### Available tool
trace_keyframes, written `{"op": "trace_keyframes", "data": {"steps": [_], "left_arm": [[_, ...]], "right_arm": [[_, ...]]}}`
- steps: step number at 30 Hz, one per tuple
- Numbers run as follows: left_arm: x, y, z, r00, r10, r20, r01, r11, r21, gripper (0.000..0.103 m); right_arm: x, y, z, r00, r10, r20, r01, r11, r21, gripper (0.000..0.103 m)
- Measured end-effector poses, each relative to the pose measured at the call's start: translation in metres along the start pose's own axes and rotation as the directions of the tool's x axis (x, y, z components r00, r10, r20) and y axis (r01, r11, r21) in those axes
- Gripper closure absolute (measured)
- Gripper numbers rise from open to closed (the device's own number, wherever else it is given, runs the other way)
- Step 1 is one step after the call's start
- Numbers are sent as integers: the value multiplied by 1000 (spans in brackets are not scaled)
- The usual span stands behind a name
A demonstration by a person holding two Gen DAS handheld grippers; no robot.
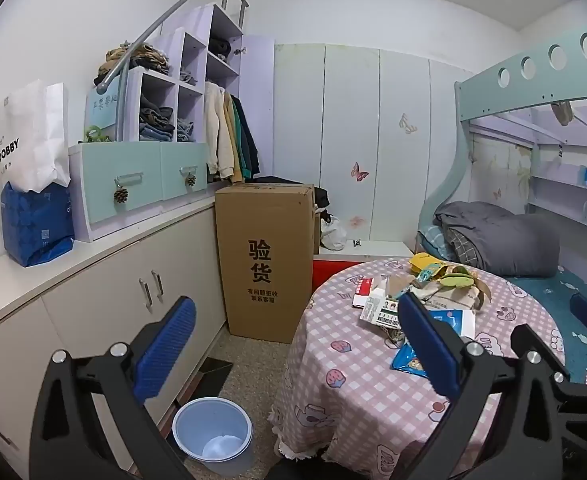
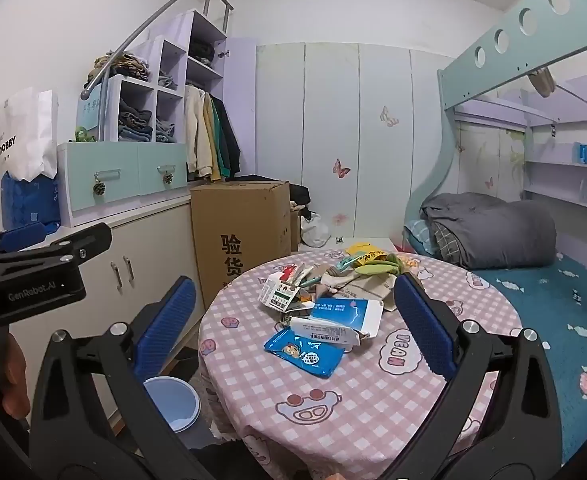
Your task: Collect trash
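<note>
Left wrist view: your left gripper (image 1: 295, 344) is released, its blue pads spread wide with nothing between them. It hangs over the gap between the cabinet (image 1: 105, 300) and the round table (image 1: 373, 380). The trash bin (image 1: 212, 429) stands on the floor at 6 o'clock, just beside the tablecloth edge, with a clear liner inside. The cardboard box (image 1: 267, 260) stands at 12 o'clock behind the bin, against the cabinet.

Right wrist view: your right gripper (image 2: 293, 330) is also released and empty, aimed at the table top. The trash lies in a loose pile near the table's middle: a blue snack wrapper (image 2: 303, 352) closest to you, a flattened white-and-blue carton (image 2: 339, 320) touching it at 12 o'clock, and a small white carton (image 2: 279, 294) at 11 o'clock. Mixed wrappers and a tan cloth bag (image 2: 357, 284) lie behind these. The bed (image 2: 533, 300) is at 3 o'clock. Your left hand (image 2: 13, 380) shows at 9 o'clock.
</note>
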State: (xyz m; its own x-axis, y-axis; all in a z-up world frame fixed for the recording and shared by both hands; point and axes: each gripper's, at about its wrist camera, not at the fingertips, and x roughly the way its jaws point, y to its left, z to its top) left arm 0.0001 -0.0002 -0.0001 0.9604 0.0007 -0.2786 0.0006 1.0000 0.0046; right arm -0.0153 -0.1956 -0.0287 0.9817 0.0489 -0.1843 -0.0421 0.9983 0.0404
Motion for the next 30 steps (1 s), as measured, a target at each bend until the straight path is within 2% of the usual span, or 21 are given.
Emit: {"op": "trace_keyframes", "data": {"steps": [13,21,30], "left_arm": [[0,0,1,1000,3,-6,-3,1000,2,4],[12,-5,-14,1000,-4,-9,4,1000,8,4],[6,-10,-7,1000,-2,-5,2,1000,18,4]], "right_arm": [[3,-2,-5,1000,3,-12,-3,1000,4,6],[4,0,-7,1000,-1,-15,1,1000,8,6],[5,1,-11,1000,2,-16,-2,1000,11,6]]}}
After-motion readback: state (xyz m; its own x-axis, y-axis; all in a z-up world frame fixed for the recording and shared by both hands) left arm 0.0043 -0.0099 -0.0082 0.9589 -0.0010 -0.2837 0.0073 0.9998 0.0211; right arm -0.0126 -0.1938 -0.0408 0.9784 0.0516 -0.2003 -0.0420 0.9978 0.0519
